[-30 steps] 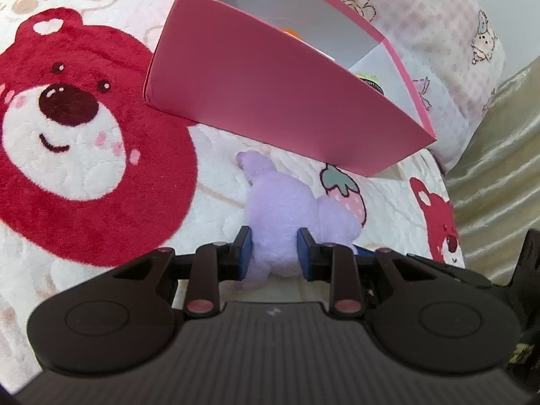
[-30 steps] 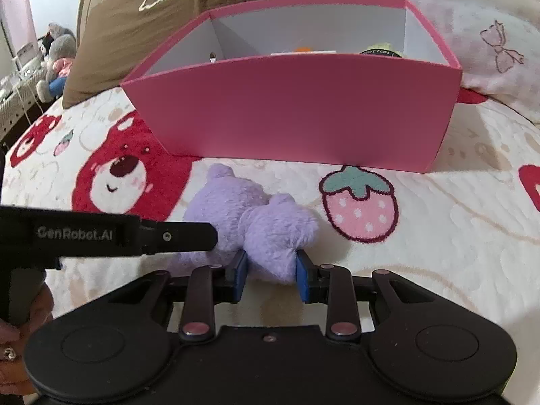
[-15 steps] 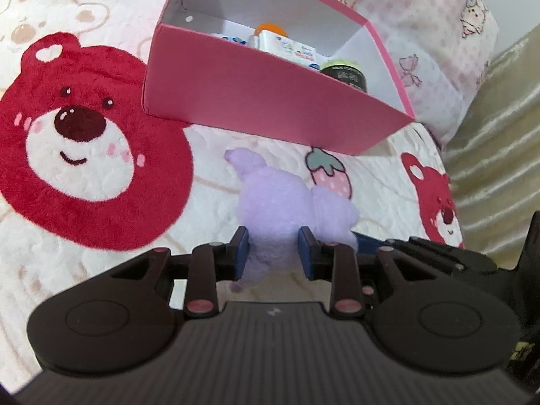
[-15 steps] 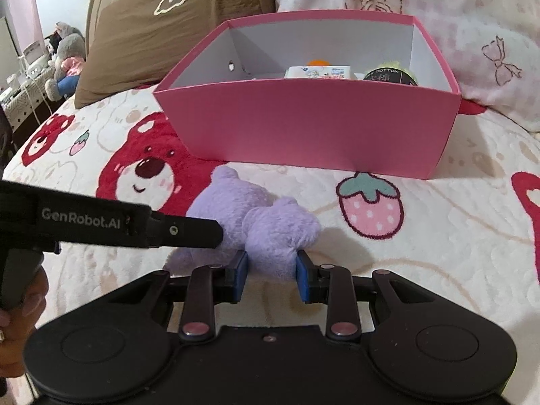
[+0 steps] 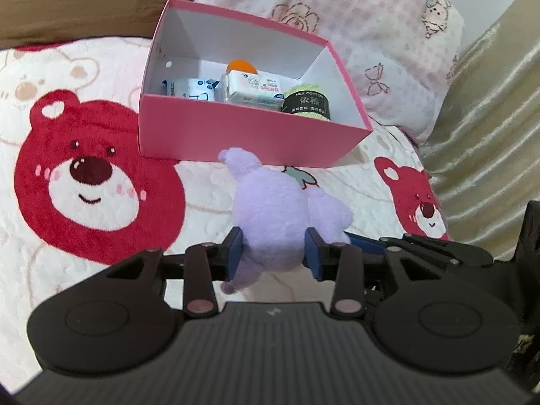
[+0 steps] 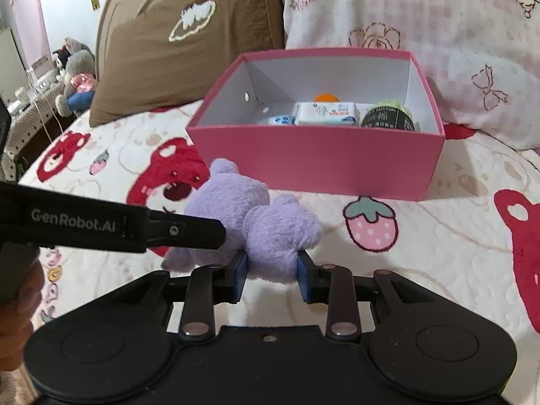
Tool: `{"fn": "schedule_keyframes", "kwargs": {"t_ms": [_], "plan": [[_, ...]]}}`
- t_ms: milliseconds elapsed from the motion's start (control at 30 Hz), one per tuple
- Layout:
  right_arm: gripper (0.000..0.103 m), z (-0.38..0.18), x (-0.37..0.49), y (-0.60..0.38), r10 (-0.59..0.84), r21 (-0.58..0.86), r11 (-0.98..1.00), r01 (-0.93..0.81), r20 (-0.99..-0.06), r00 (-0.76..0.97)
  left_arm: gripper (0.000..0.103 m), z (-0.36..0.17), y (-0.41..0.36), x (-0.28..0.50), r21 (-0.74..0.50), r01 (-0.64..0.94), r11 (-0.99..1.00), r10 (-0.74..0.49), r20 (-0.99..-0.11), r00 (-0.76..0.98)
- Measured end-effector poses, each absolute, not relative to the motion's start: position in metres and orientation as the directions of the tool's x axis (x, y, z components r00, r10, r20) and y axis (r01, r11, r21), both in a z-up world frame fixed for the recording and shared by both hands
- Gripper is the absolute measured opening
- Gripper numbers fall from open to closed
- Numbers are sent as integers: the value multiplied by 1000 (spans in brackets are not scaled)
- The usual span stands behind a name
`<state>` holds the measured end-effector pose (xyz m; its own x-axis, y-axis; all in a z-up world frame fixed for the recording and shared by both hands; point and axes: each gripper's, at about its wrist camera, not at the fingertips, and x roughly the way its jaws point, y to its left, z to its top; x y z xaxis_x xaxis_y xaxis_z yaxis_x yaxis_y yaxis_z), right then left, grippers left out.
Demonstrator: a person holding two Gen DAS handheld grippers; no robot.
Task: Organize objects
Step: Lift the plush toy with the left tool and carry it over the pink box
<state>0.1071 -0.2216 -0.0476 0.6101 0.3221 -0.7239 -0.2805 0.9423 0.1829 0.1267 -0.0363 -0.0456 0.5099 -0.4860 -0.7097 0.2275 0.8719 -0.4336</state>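
A purple plush toy hangs above the bear-print bedspread, just in front of a pink box. My left gripper has its blue pads pressed on the toy's body, and its jaws are opening around it. In the right wrist view my right gripper is shut on the other end of the plush toy, and the left gripper's black finger reaches in from the left. The pink box holds a white packet, a black-labelled yarn ball and an orange item.
The bedspread with red bears covers the bed. A brown pillow and a pink patterned pillow lie behind the box. Gold fabric rises at the right. Stuffed toys sit far left beyond the bed.
Both grippers have risen with the purple plush toy, which has left the bedspread. The box's inside has come into view. The left jaws stand slightly wider.
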Motion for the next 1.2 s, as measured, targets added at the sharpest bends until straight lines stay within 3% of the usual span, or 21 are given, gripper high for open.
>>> {"fn": "schedule_keyframes", "kwargs": {"t_ms": [300,1200], "plan": [[36,-32,100,-208,318,153,938,-312,-736,597,37,-28,-29,113,-401,209,892,-449,-735,508],[36,41,99,-204,285,38,937,-348,-661,694,37,54,-25,123,-389,329,860,-509,-632,584]]}}
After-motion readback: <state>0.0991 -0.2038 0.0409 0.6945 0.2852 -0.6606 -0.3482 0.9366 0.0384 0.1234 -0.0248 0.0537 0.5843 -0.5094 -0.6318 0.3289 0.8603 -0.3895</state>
